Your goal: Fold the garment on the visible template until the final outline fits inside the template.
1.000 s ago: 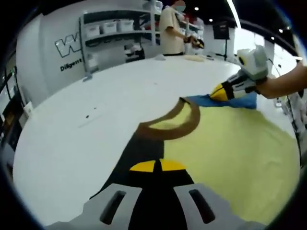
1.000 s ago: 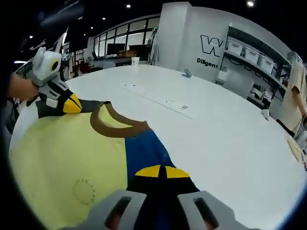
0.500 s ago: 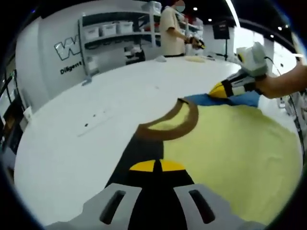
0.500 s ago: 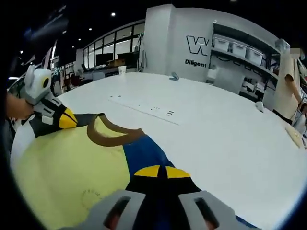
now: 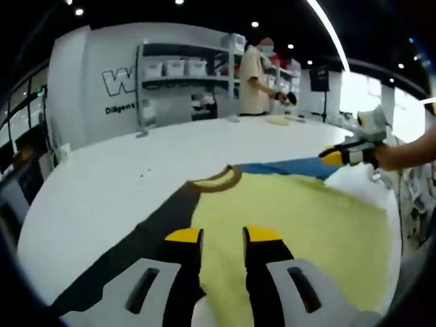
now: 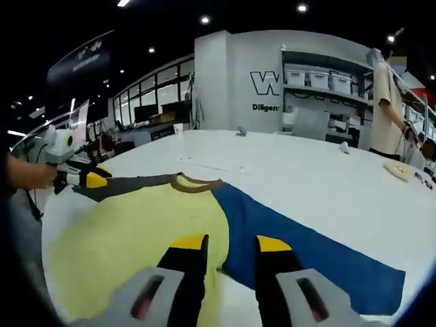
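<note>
Yellow garment [image 5: 300, 218] with brown collar [image 5: 216, 181] laid flat on white table [image 5: 102, 197], left gripper [image 5: 223, 236] and right gripper [image 6: 230, 244] both held above it, jaws parted, nothing gripped.

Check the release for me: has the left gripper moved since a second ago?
Yes. The left gripper has backed away from the brown collar, off the dark sleeve, and its fingers are now apart by the yellow front.
</note>
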